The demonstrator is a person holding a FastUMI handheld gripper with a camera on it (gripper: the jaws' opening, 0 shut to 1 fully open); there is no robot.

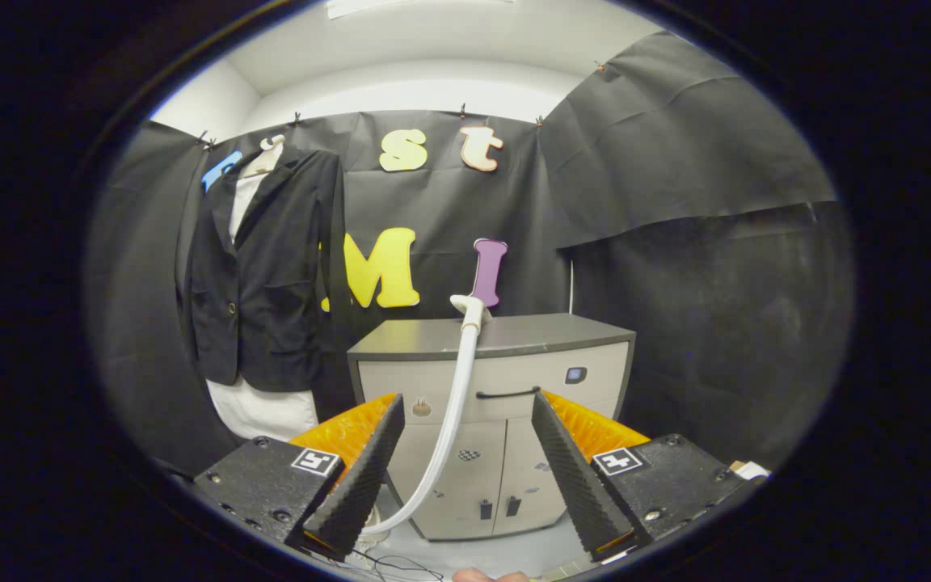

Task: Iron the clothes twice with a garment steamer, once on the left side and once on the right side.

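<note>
The hand-held gripper is wide open and holds nothing, so the steamer on the cabinet right of the jacket is not picked up yet.

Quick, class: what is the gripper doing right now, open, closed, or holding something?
Gripper: open, holding nothing; the steamer hose runs beyond its fingers, untouched.

Black jacket, white steamer hose, grey-topped cabinet.
</note>
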